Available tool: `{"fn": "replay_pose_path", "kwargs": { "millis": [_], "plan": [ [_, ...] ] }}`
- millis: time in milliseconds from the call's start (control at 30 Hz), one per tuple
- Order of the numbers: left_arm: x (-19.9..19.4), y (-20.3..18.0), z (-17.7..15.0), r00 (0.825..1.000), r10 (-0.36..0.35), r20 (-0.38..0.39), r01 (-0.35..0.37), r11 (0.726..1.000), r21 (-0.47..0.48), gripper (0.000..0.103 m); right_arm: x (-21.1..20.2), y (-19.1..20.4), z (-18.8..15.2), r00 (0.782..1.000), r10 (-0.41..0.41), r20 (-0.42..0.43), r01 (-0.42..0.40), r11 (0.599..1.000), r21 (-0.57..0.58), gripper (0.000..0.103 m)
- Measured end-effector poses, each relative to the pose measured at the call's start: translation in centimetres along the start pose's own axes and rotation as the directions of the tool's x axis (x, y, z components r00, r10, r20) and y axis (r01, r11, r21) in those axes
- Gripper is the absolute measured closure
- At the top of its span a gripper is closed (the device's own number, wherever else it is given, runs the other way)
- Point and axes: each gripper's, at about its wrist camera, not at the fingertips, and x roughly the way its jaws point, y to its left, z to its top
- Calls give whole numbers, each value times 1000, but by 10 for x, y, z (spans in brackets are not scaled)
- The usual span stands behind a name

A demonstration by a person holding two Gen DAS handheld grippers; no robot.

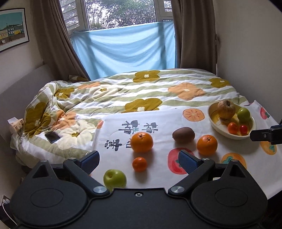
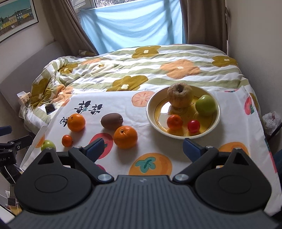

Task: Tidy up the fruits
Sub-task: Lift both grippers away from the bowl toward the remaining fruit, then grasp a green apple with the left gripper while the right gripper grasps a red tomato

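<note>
Cloth (image 2: 229, 112): carrying everything.
Bowl (image 2: 151, 112): sitting toward the far right corner, already holding four fruits.
Loose fruit: kiwi (image 2: 112, 120), oranges and a green apple (image 1: 114, 178) waiting nearer the left edge.
Left gripper (image 1: 139, 161): hovering wide open, empty, around the small mandarin (image 1: 139, 164).
Right gripper (image 2: 142, 149): gaping, holding nothing.
Next: probably lowering and closing gently.

Left wrist view sits low over the near-left part of the printed cloth (image 1: 158, 178), looking forward across the bed (image 1: 158, 88) toward the window (image 1: 119, 14); the bowl (image 1: 214, 126) lies far right. Right wrist view rides higher and further right, angled down, bowl (image 2: 151, 114) close ahead. Both share the cloth, the loose fruit, the bowl, the bed and blue sheet (image 1: 123, 49). Each catches the other hand-held gripper at its edge.
</note>
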Motion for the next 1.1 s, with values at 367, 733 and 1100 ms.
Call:
{"fn": "replay_pose_path", "kwargs": {
  "millis": [367, 733, 1100],
  "plan": [
    [67, 77, -31, 990, -85, -112, 74, 993, -95, 8, 49, 63, -35, 993, -53, -110, 60, 997, 57, 0],
    [115, 92, -52, 956, -216, -196, 181, 966, -183, 22, 86, 93, -57, 978, -99, -184, 118, 989, 90, 0],
    [131, 91, -58, 943, -256, -211, 208, 952, -225, 45, 102, 100, -68, 968, -121, -218, 143, 986, 87, 12]
  ]
}}
